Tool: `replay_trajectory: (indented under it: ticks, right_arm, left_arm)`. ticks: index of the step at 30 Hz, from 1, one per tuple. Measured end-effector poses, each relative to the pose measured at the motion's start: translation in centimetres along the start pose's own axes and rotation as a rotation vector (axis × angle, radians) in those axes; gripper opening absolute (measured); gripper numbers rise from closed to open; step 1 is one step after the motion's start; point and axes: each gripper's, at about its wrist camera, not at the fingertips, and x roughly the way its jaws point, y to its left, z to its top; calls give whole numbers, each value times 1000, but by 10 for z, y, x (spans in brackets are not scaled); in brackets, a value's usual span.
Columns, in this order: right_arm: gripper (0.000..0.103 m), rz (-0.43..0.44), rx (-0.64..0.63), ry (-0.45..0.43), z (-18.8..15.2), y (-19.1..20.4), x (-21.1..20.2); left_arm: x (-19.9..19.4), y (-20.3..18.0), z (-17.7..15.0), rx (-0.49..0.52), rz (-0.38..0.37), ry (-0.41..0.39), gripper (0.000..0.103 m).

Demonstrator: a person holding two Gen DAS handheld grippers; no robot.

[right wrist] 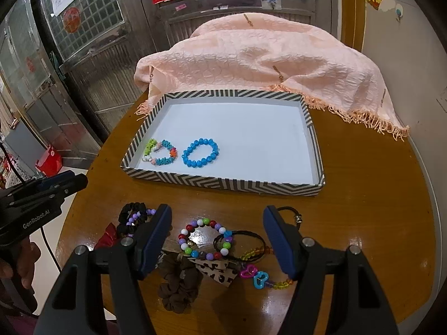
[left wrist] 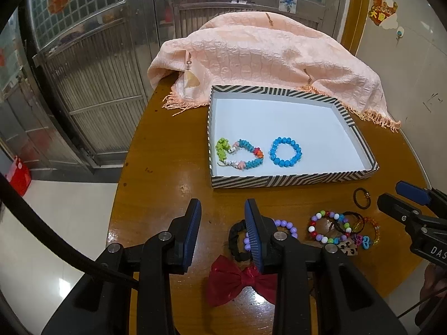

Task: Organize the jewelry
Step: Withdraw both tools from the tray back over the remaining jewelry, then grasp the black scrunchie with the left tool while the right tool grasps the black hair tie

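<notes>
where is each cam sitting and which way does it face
Left wrist: rides the left gripper, aimed down over the table at the striped tray; own open fingers show.
Right wrist: rides the right gripper, same heading; own open fingers show.
Shared: tray, blue bracelet, peach scarf; each glimpses the other gripper.

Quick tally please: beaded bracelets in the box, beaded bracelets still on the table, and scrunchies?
Bracelets in the box: 2 (blue bracelet, chip-bead bracelet)
Bracelets on the table: 3 (purple bracelet, multicolour bracelet, clear rainbow bracelet)
Scrunchies: 2 (black scrunchie, brown scrunchie)
Total: 7
</notes>
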Motion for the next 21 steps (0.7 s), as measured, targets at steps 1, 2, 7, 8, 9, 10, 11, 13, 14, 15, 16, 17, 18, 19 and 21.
replay_trajectory:
  ticks: [1,2,7,8,9,10,11,13,14,15,16,17,18,19,21]
  right_arm:
    - [71,-1,-1,4,0,0,1]
    - [71,-3,-3,7,0,0,2]
    - [71,-5,-2,11,1,1,3]
    - [71,-5,-2,10,2,0,3]
    - [71,-4,-3,10,2,0,4]
    - [71,-3,-3,11,3,0,4]
    - [71,-4,-3,13,3,0,5]
    - [71,-6,-2,16,4,0,5]
    - [71,-6,-1,18,4,-1,6]
    - [71,-6,-1,19,4,-1,6]
    - [71,-6,0,21,4,-2,7]
    - [71,-7,0,22,4,-3,7]
    - [71,-8,2,24,4,-4,7]
    - [71,-7,3,26,4,-5,8]
    - [71,-9,8,29,3,-7,8]
  left_arm:
    - [1,0,0,-1,0,2,25]
    - [1,1,0,-2,-2,6,25]
    - [5,1,0,2,0,13,25]
    - [5,1,0,1,-1,15,25]
    - [6,0,0,1,-2,17,25]
    - [6,0,0,2,-2,19,25]
    - [7,0,0,3,-2,21,25]
    - [8,0,0,4,-3,24,25]
    - [8,0,0,4,-4,25,25]
    - [9,1,0,4,-4,26,25]
    - [10,1,0,3,-4,28,25]
    - [10,2,0,2,-4,31,25]
    - [12,3,0,2,-4,34,25]
    - [13,5,-1,1,-7,39,25]
    - [15,11,-2,-10,-24,53,25]
